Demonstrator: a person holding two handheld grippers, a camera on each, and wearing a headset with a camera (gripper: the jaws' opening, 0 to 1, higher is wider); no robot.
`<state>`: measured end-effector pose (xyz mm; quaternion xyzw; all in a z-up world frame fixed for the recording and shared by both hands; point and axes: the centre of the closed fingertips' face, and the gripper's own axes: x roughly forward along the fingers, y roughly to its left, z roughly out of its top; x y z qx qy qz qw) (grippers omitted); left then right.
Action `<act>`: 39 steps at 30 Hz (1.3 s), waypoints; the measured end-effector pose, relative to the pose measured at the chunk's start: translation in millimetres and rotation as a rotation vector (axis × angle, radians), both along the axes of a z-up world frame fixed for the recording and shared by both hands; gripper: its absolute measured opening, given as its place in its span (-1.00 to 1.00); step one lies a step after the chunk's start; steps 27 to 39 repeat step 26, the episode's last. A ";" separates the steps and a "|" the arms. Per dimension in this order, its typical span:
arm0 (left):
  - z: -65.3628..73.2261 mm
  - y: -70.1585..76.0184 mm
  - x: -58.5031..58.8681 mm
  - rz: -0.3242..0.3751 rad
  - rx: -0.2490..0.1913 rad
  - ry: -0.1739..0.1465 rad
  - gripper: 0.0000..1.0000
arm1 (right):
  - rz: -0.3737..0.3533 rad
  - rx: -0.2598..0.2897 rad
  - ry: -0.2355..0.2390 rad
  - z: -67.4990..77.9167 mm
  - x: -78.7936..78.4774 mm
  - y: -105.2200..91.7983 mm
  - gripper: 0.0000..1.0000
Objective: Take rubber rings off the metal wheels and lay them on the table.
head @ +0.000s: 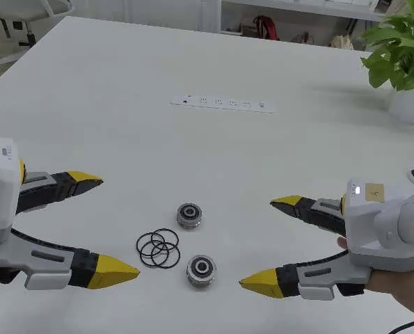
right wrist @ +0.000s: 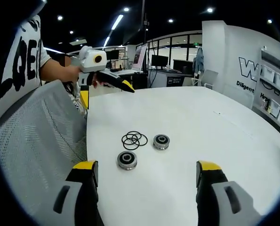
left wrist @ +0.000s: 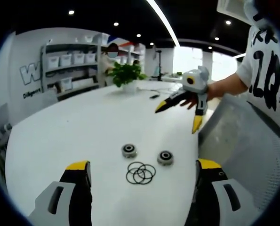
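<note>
Left gripper (head: 117, 226): jaws spread, empty.
Right gripper (head: 257, 242): jaws spread, empty.
Thin black rubber rings (head: 158, 248): overlapping on white tabletop (head: 193, 146), beside round metal wheels (head: 189, 215).

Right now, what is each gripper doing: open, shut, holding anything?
Left gripper: open, jaws wide apart, holding nothing.
Right gripper: open, jaws wide apart, holding nothing.

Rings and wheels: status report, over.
Left gripper open, right gripper open, both empty. Rings piled on table beside near wheel and far wheel. Path clear.
</note>
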<state>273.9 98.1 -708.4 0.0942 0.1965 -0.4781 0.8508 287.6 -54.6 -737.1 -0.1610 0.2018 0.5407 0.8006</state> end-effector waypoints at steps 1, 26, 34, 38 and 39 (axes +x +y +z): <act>0.2 0.0 -0.1 0.000 0.000 0.000 0.87 | 0.000 0.001 0.001 -0.2 0.1 0.0 0.64; 3.0 5.6 0.7 0.016 0.003 -0.009 0.89 | -0.020 0.024 -0.014 8.2 5.8 -2.8 0.66; 3.0 5.6 0.7 0.016 0.003 -0.009 0.89 | -0.020 0.024 -0.014 8.2 5.8 -2.8 0.66; 3.0 5.6 0.7 0.016 0.003 -0.009 0.89 | -0.020 0.024 -0.014 8.2 5.8 -2.8 0.66; 3.0 5.6 0.7 0.016 0.003 -0.009 0.89 | -0.020 0.024 -0.014 8.2 5.8 -2.8 0.66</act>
